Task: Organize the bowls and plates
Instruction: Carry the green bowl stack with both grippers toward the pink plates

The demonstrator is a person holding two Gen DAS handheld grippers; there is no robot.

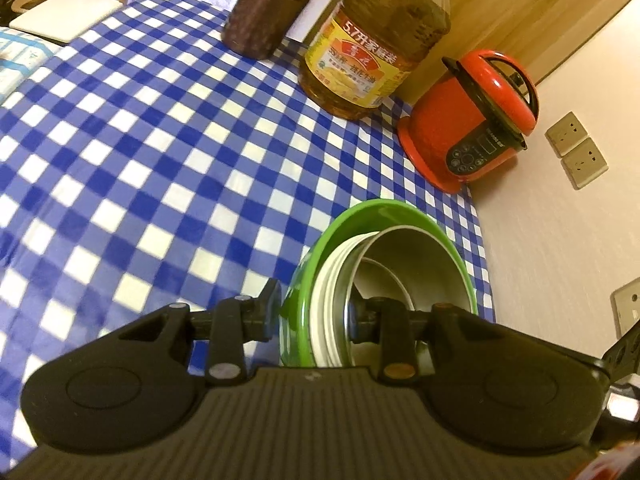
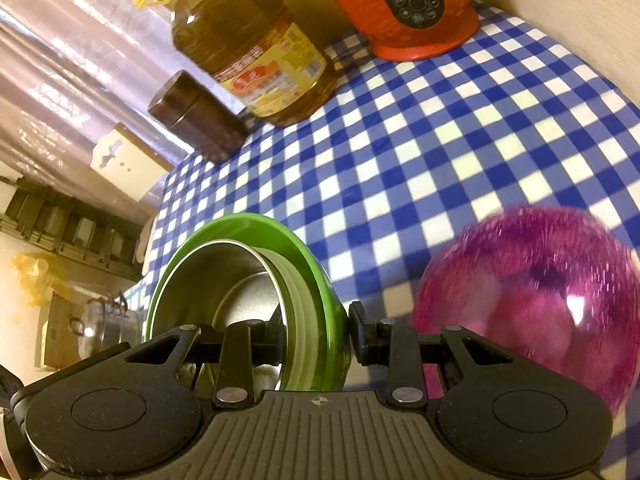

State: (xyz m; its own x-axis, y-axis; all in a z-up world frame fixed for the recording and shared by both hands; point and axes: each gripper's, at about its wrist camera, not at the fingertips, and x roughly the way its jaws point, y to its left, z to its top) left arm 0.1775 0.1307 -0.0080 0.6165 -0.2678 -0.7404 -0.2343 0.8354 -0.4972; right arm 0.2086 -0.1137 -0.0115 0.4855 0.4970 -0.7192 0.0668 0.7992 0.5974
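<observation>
Left wrist view hides the near side of the nested stack behind the black gripper body, so its base and whatever lies under it cannot be seen. The left gripper [image 1: 312, 312] has its jaws drawn narrow onto the stack's wall: one pad outside the glossy green plastic bowl [image 1: 384, 216], the other inside the shiny steel bowl [image 1: 420, 264], with ribbed white rims [image 1: 324, 300] sandwiched between. The right gripper [image 2: 316, 336] pinches the opposite wall of the same stack in the same way, one pad inside the metal, one outside the green. The stack tilts on edge above a table [image 1: 140, 140] covered in smooth blue-and-white checked cloth.

Right wrist view shows a translucent, glittery purple bowl [image 2: 528, 304], blurred and cut by the gripper, so its rim and footing are hard to make out. A large clear jug of amber cooking oil [image 1: 372, 48] with a yellow handle and label, a dark brown cylindrical canister [image 1: 264, 12] and a rounded red electric cooker [image 1: 468, 116] with a black control panel stand along the far edge; the cooker's top is cropped in the right view. Pale wall sockets [image 1: 576, 148] sit on a cream wall beside wood panelling.
</observation>
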